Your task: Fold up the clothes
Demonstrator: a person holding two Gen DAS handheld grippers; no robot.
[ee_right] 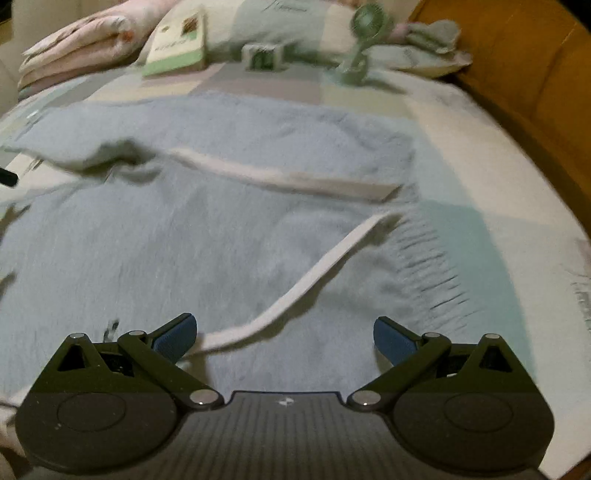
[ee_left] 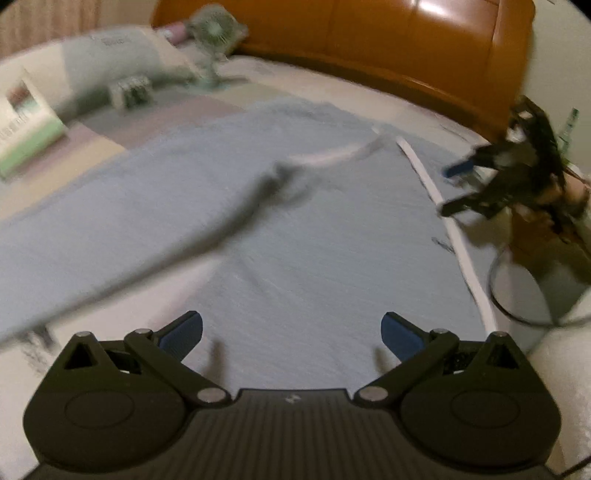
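I am working over a bed (ee_right: 480,155) with a pale patchwork cover, and spread across it, filling the space ahead of both grippers, is lying the light blue garment (ee_left: 295,240), a knit top with white trim. One sleeve (ee_left: 110,229) is lying folded across the body, ahead and to the left of my left gripper (ee_left: 291,332). That gripper's jaws are standing wide apart with nothing between them, hovering above the lower body of the garment. My right gripper (ee_right: 284,334) is likewise spread and empty, just above the cloth; a white band (ee_right: 295,291) is running from beside its left finger away toward the far right. In the left wrist view the right gripper (ee_left: 491,177) is showing at the far right by the white edge, blurred.

I judge the step in hand to be picking an edge for the next fold. To do it well I am planning to lower each gripper until one finger slides under a single layer at the hem, close firmly on cloth rather than on the loose band, and lift both sides evenly so the fold lands straight.

Beyond the garment, at the far end of the bed, are sitting a pillow (ee_right: 280,26), a green-and-white box (ee_right: 177,48), a small green fan (ee_right: 365,33) and folded pinkish bedding (ee_right: 85,44). An orange-brown wooden headboard (ee_left: 406,40) is rising behind.
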